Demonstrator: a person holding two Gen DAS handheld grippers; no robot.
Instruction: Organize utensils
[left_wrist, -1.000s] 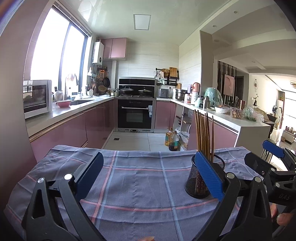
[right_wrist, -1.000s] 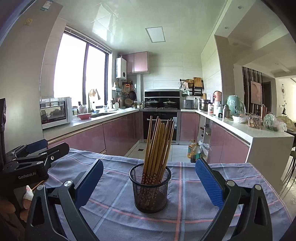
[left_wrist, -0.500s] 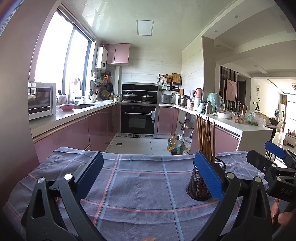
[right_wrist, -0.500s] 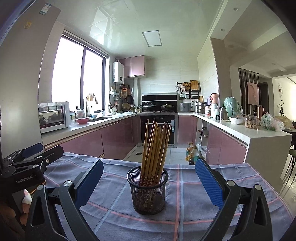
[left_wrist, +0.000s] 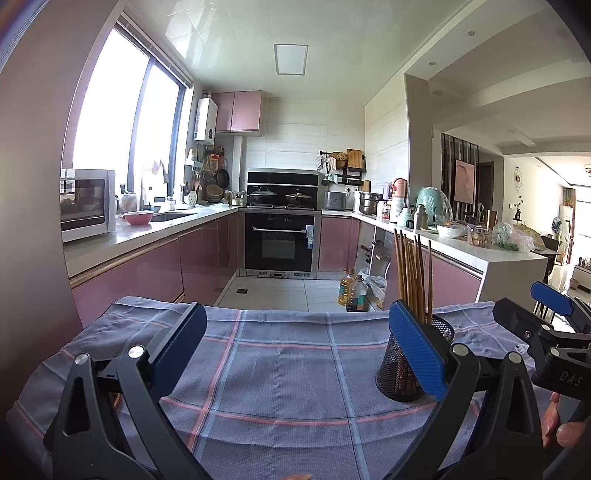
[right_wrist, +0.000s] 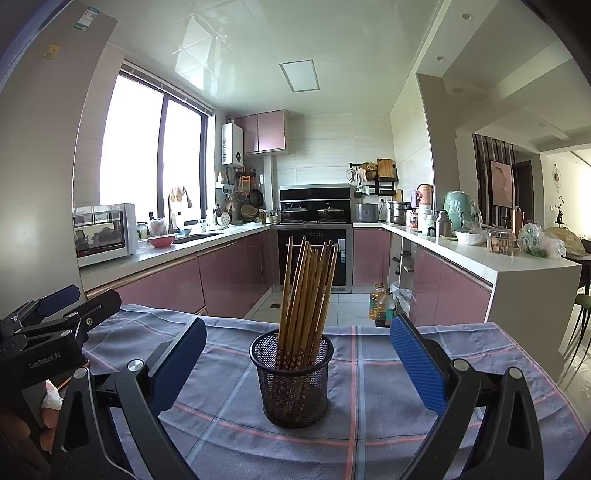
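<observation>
A black mesh cup (right_wrist: 291, 376) stands upright on a blue checked cloth (right_wrist: 388, 369), holding several brown wooden chopsticks (right_wrist: 306, 291). My right gripper (right_wrist: 297, 356) is open and empty, its blue pads either side of the cup and nearer the camera. My left gripper (left_wrist: 295, 347) is open and empty over bare cloth (left_wrist: 280, 369). In the left wrist view the cup (left_wrist: 397, 369) sits behind the right pad (left_wrist: 417, 350), with the chopsticks (left_wrist: 412, 273) rising above it. Each gripper shows at the edge of the other's view.
The cloth-covered table ends at a far edge (left_wrist: 295, 310) with the kitchen floor beyond. Pink cabinets and a white counter (right_wrist: 480, 258) run along the right, an oven (left_wrist: 280, 240) at the back. Oil bottles (right_wrist: 382, 302) stand on the floor.
Both views have tilted up slightly, so the table and cup sit lower in frame. The grippers stay open and the cup has not moved.
</observation>
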